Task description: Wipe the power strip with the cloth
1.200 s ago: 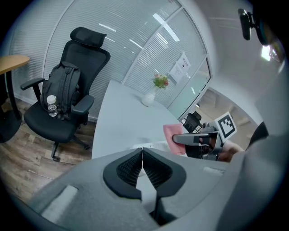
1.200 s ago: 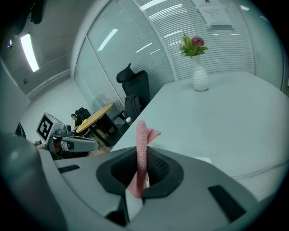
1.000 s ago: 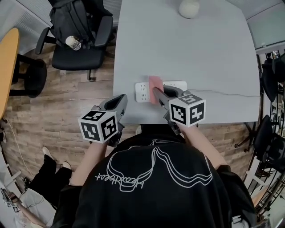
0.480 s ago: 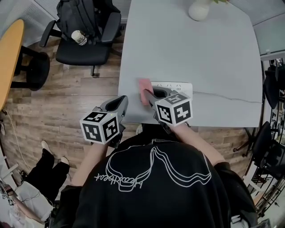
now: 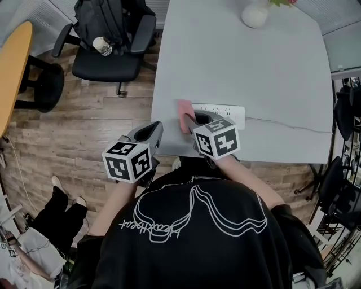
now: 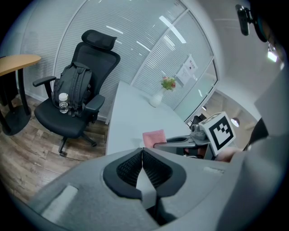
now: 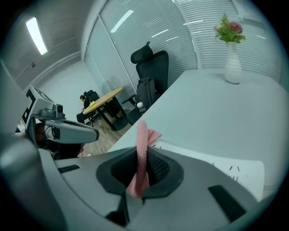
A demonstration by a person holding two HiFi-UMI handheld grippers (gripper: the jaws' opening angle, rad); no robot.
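A white power strip lies near the front edge of the grey table, its cord running off to the right. My right gripper is shut on a pink cloth, which rests over the strip's left end. In the right gripper view the pink cloth stands pinched between the jaws, with the power strip just beyond them. My left gripper hovers at the table's front left edge, shut and holding nothing; in its own view the closed left gripper faces the cloth.
A white vase with flowers stands at the table's far side. A black office chair carrying a backpack and a bottle sits left of the table. A wooden desk edge is at the far left. Wood floor surrounds the table.
My right gripper has dragged the pink cloth leftward along the power strip, from its middle to its left end. The left gripper has stayed put.
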